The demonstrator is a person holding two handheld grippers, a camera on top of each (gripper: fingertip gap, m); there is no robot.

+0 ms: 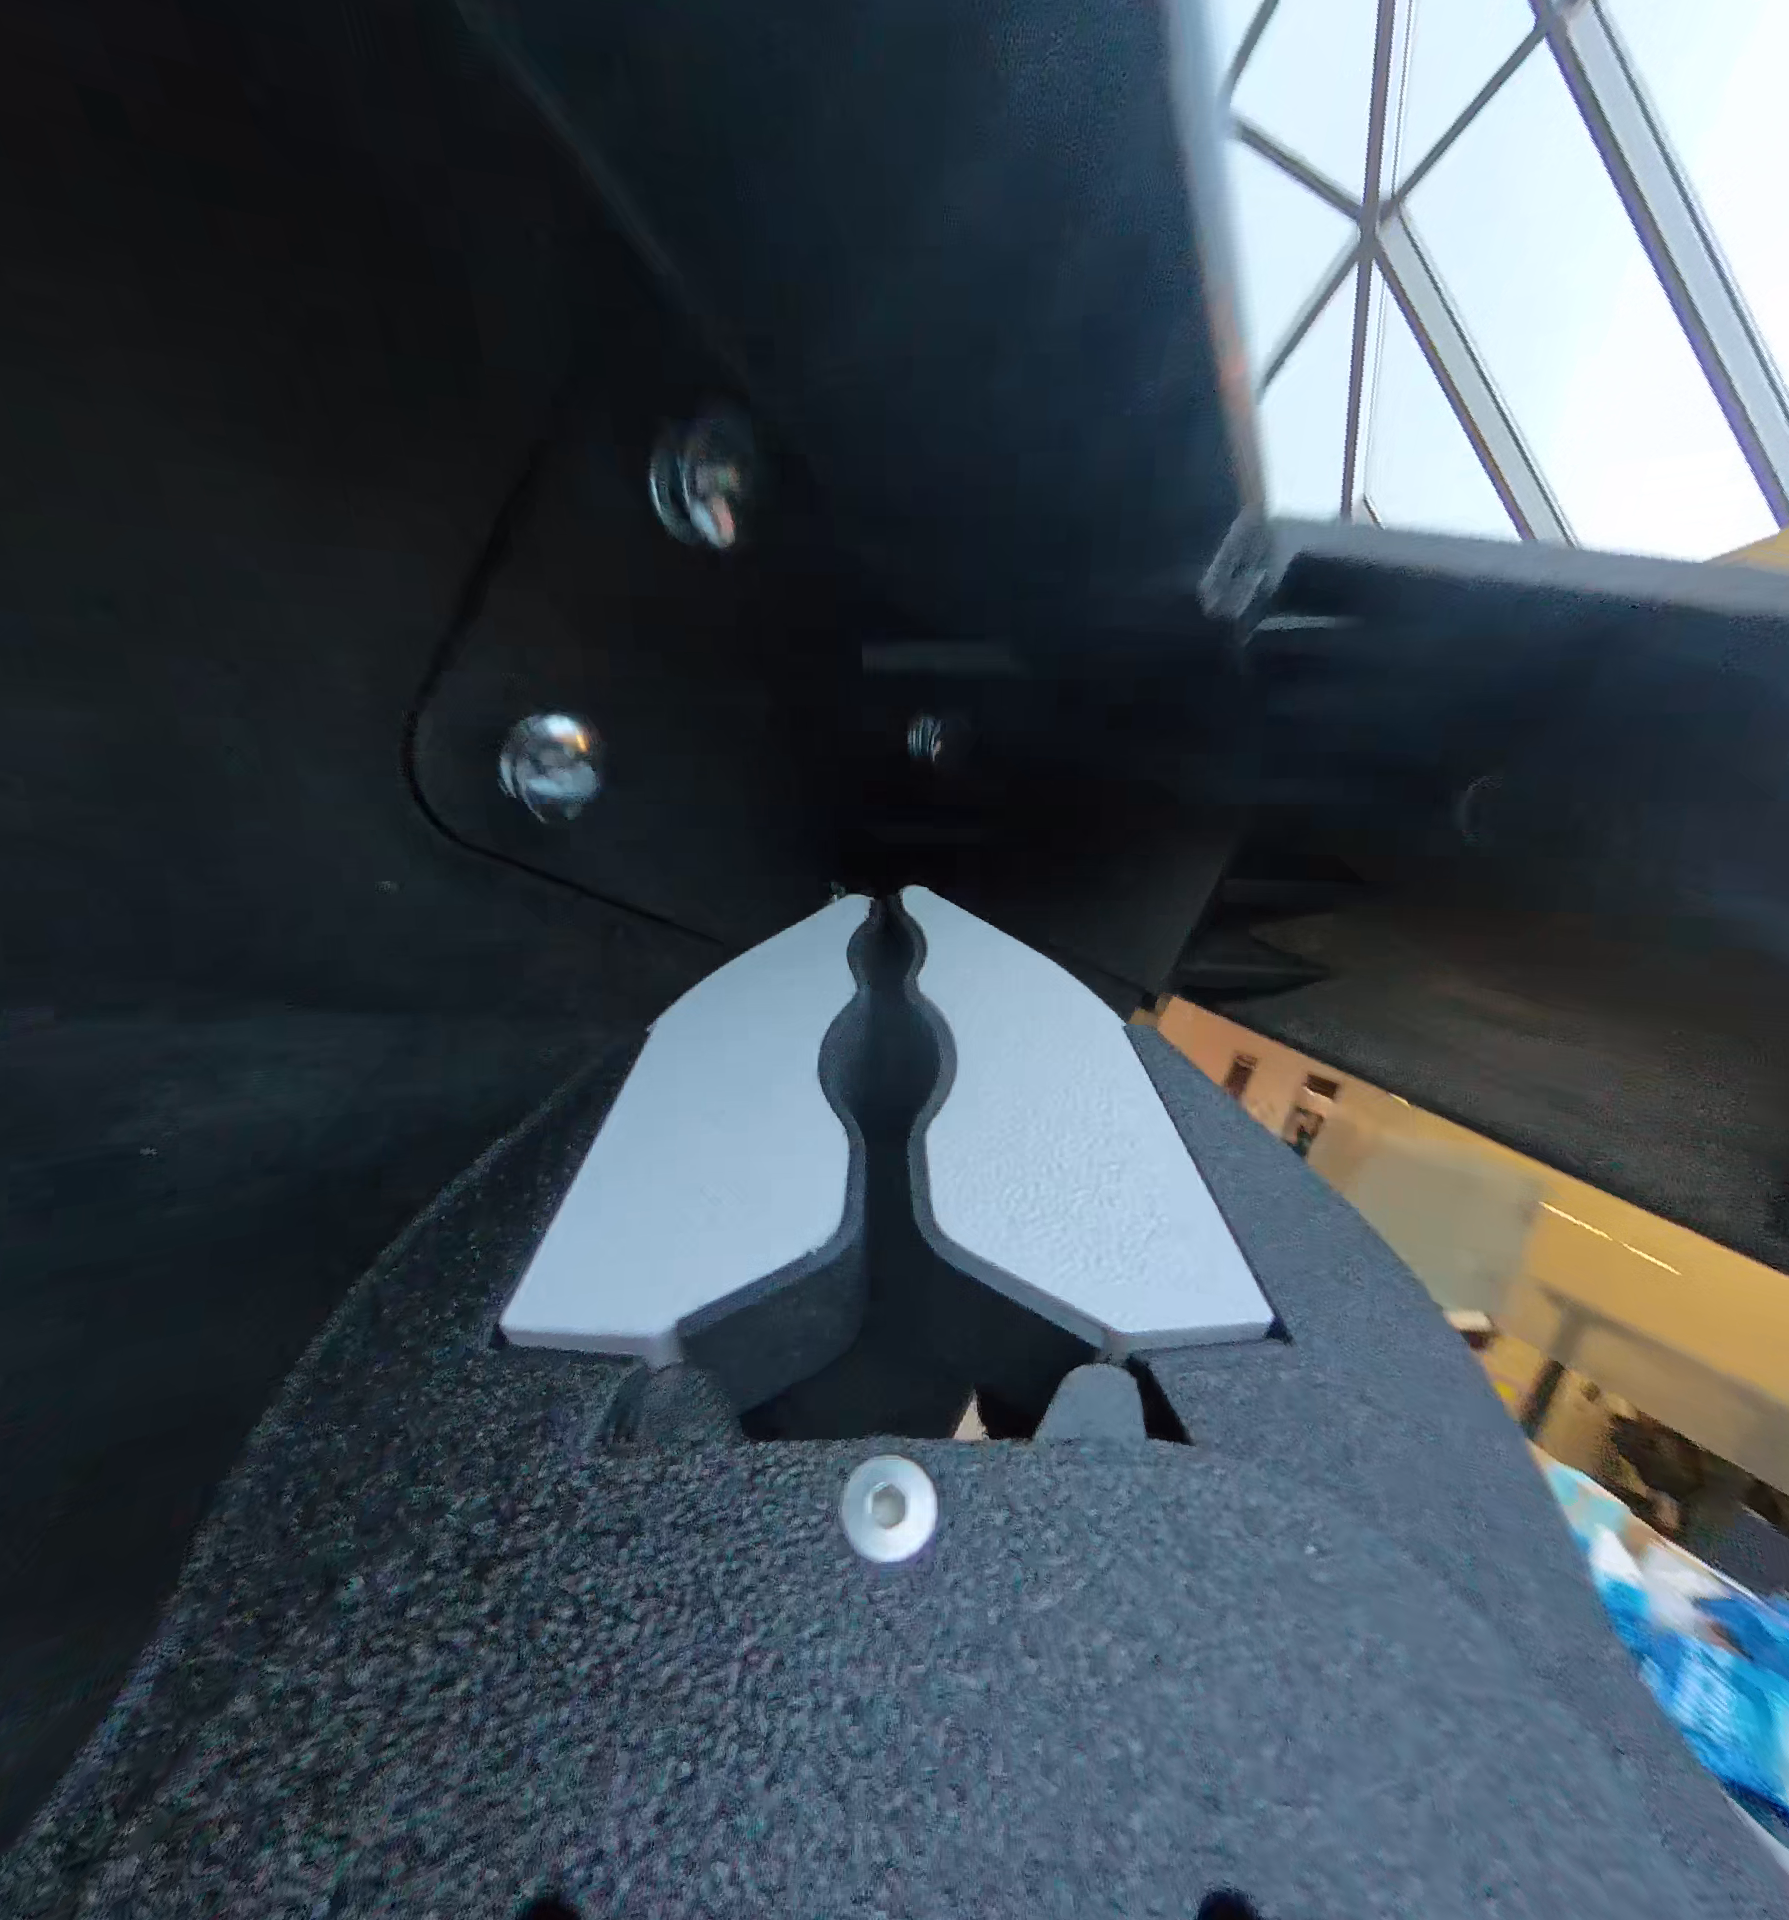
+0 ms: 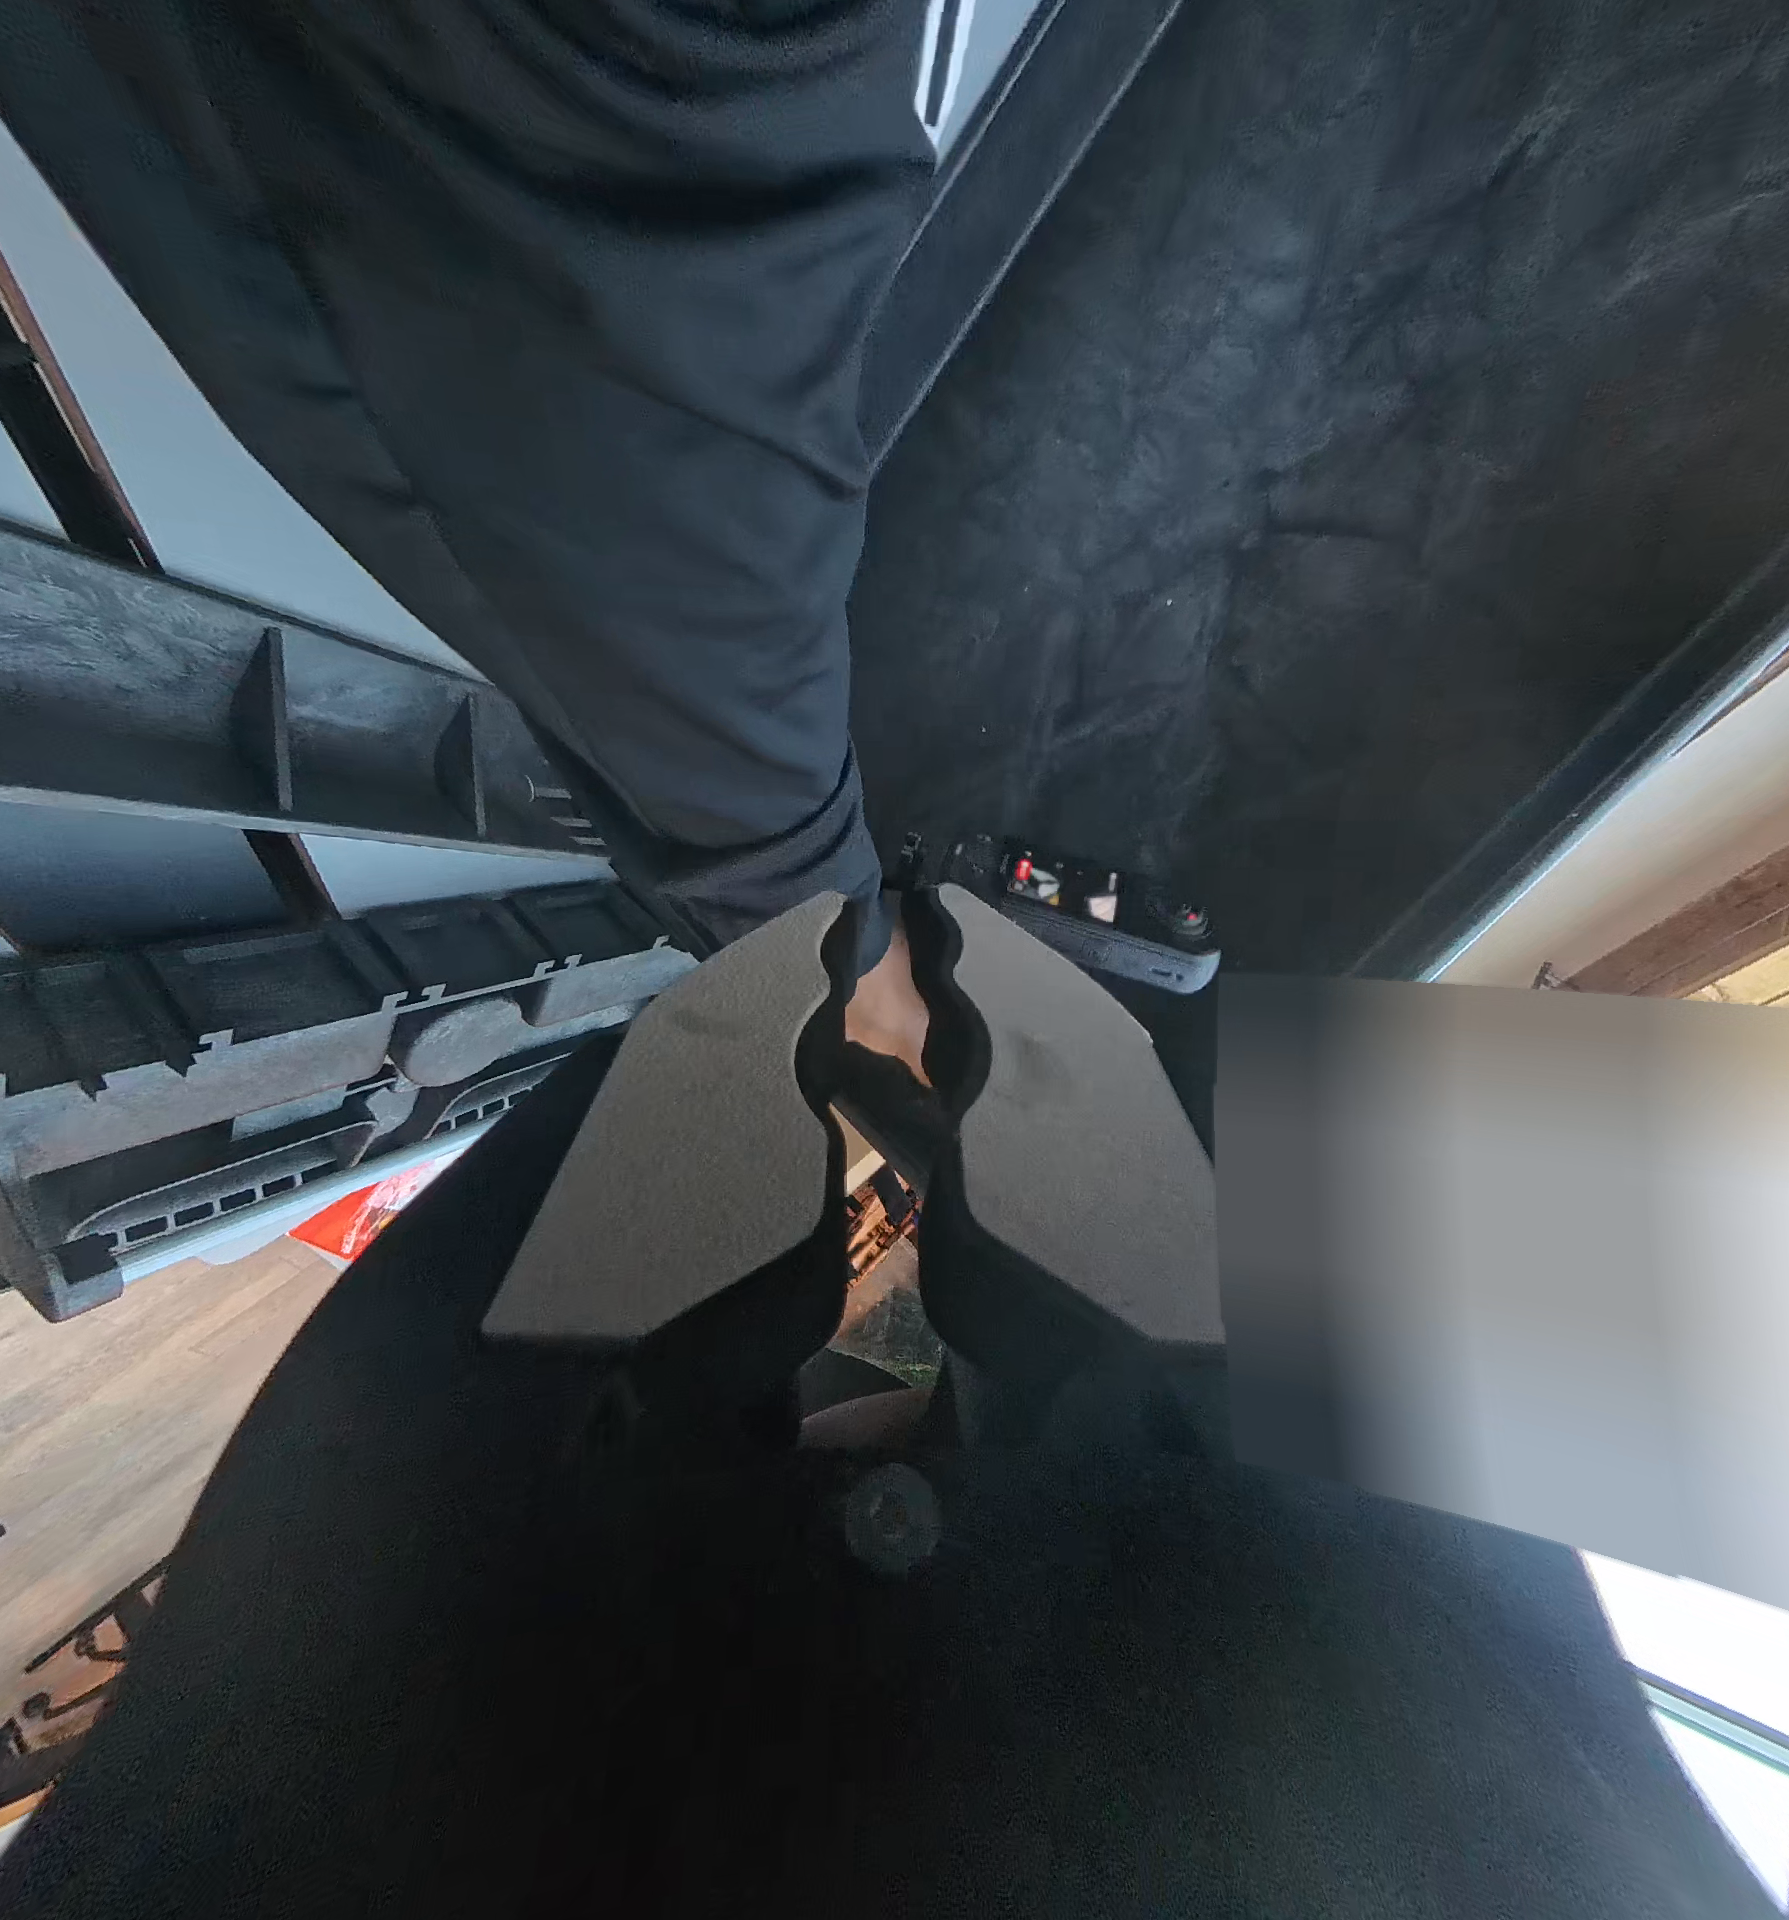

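My left gripper (image 1: 885,902) is shut, its grey pads (image 1: 724,1164) meeting at the tips with nothing between them. It points up, close to a black panel with a rounded black bracket (image 1: 661,675) fixed by silver screws (image 1: 549,764). My right gripper (image 2: 882,906) is open by a narrow gap and empty. Through the gap I see a person's hand (image 2: 885,1013) in a dark sleeve (image 2: 599,468). The hand holds a dark handle beside a black device with red buttons (image 2: 1077,899).
A ribbed black plastic frame (image 2: 246,987) crosses the left of the right wrist view, over a wooden floor (image 2: 90,1434). A black fabric surface (image 2: 1337,468) fills its upper right. A lattice window (image 1: 1492,260) and a blue patterned thing (image 1: 1721,1662) show in the left wrist view. Tip to tip, the grippers are about 30 centimeters apart.
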